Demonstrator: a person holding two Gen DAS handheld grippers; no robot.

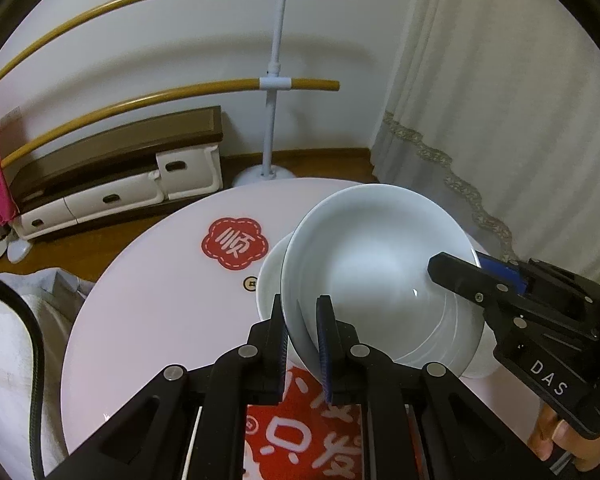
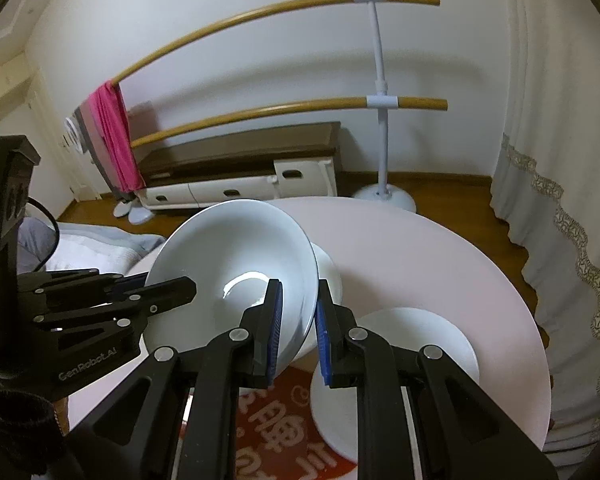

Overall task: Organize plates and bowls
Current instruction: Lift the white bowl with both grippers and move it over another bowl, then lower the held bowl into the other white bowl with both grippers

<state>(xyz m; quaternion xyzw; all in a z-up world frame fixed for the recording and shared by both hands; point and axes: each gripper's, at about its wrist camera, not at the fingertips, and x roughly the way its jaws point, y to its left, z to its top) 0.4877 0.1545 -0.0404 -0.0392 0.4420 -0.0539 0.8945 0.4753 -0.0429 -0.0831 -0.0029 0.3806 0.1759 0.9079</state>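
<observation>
**Two grippers sharing one bowl above a round table**

A glossy white ceramic bowl (image 1: pixel 376 276) is held tilted in the air over the round pale-pink table (image 1: pixel 148 312), its hollow turned toward both cameras. The left gripper (image 1: pixel 302 344) is closed on the near rim, one pad inside the wall and one outside; the right gripper (image 2: pixel 298 320) is likewise clamped on the opposite rim, jaws nearly shut with only the thin wall between them. Pinching at two opposed points plausibly keeps the smooth, heavy bowl from swinging or slipping out of a single narrow grip.

Behind and below the held bowl sits a second white vessel (image 1: pixel 269 280), probably another bowl, though most of it is hidden. A flat white round plate (image 2: pixel 396 360) lies on the table just beside the right gripper, partly over the red printed mat (image 2: pixel 276 420). A hand (image 1: pixel 560 440) grips the right tool's handle.

The bowl appears to be in transit toward a stack; the likely target is the vessel beneath it.
</observation>
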